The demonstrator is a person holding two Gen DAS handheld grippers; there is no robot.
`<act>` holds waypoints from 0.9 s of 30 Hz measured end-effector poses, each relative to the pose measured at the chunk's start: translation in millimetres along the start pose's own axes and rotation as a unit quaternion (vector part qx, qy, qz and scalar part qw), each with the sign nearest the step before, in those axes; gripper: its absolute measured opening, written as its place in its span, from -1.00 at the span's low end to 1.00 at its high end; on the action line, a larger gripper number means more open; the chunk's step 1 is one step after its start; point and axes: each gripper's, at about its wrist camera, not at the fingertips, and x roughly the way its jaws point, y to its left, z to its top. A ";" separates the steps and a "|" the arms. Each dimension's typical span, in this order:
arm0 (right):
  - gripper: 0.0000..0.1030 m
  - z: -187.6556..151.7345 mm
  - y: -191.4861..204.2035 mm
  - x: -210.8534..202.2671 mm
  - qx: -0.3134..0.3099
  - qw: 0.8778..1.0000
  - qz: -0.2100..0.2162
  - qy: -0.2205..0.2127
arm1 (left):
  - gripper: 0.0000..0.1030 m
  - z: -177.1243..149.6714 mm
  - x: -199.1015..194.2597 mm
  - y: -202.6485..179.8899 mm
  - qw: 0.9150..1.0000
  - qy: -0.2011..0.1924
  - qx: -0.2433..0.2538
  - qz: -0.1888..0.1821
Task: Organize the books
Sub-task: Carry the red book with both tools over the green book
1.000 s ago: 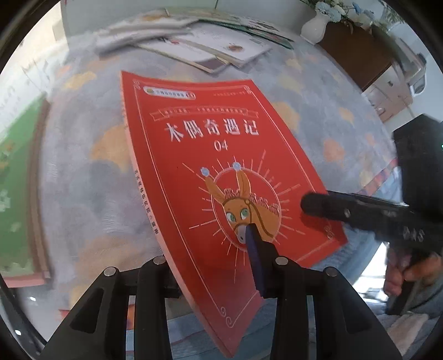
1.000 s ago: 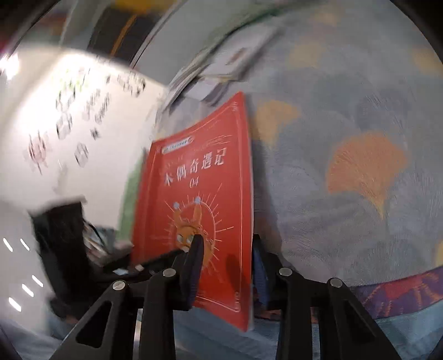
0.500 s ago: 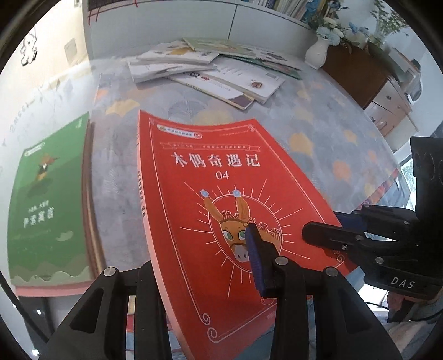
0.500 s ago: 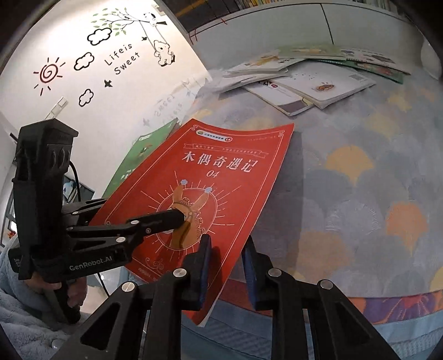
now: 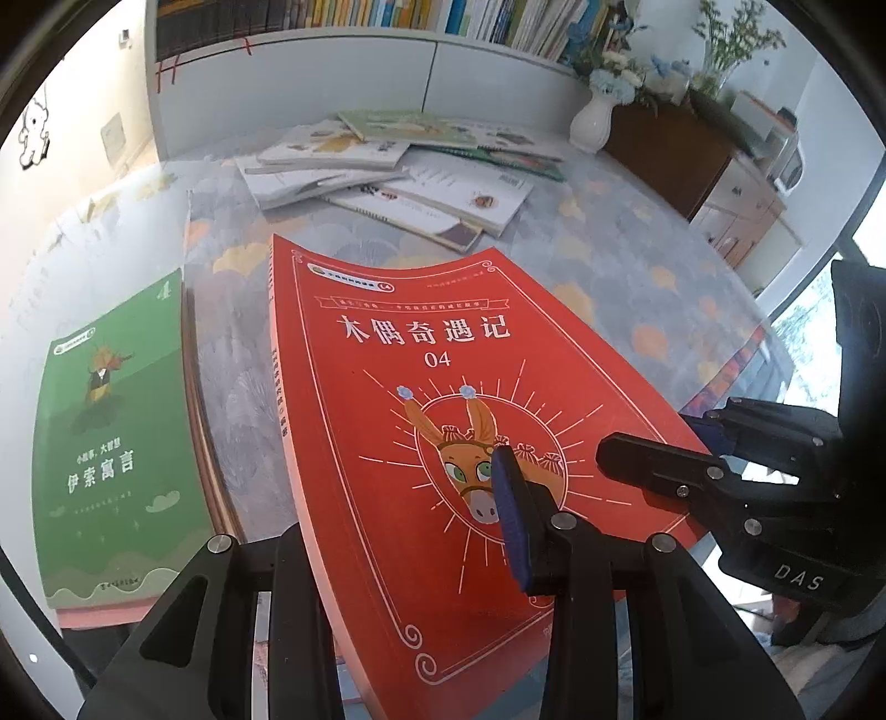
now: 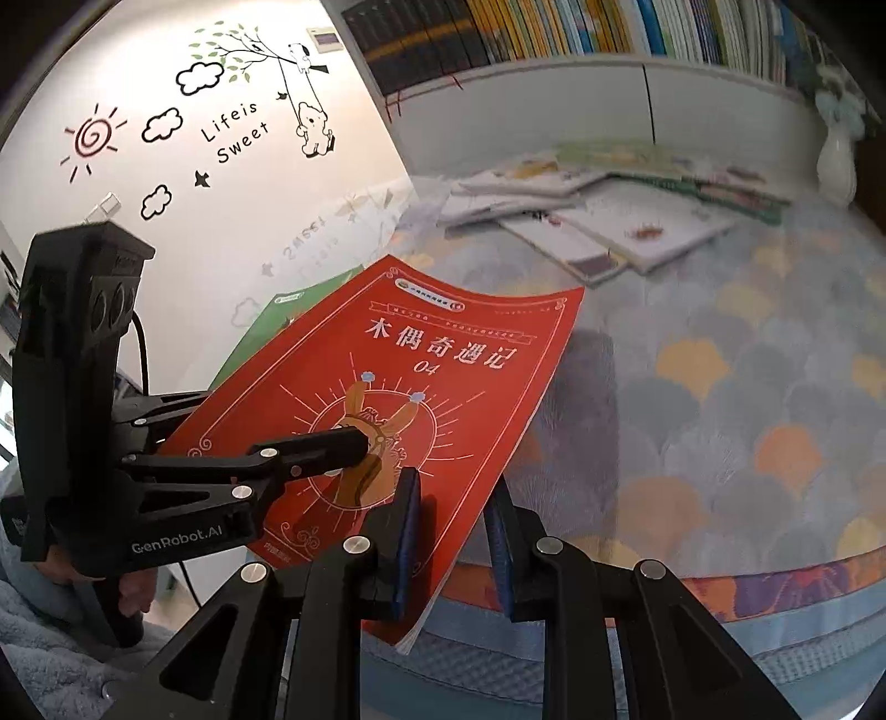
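Observation:
A red book (image 5: 443,343) with a donkey on its cover hangs tilted above the table, held by both grippers. My left gripper (image 5: 404,531) is shut on its near edge, one blue pad on the cover and the other finger hidden beneath. From the right, my right gripper (image 5: 648,443) clamps the book's right edge. In the right wrist view the red book (image 6: 443,354) sits between the pads of the right gripper (image 6: 451,537), and the left gripper (image 6: 343,443) grips it from the left.
A green book (image 5: 111,443) tops a short stack at the left of the cloth-covered table (image 5: 609,266). Several loose books (image 5: 387,171) lie piled at the far end. A white vase (image 5: 592,122), a wooden cabinet (image 5: 664,149) and a full bookshelf (image 5: 360,16) stand behind.
Both grippers have risen with the red book, and the far shelf has come into view. The right gripper rolled from edge-on to flatter and its jaws narrowed onto the book's edge.

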 end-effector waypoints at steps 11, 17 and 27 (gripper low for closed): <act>-0.57 11.3 32.3 -8.5 -0.019 0.999 -0.006 -0.045 | -0.34 -1.7 -37.0 19.2 0.999 -0.052 0.001 0.012; -0.57 20.7 66.1 7.9 -0.044 0.998 0.021 -0.051 | -0.34 -12.6 -58.0 53.8 0.996 -0.067 -0.030 0.043; -0.57 28.9 127.2 59.5 -0.094 0.992 0.076 -0.024 | -0.34 -41.6 -75.3 118.2 0.990 -0.059 -0.095 0.089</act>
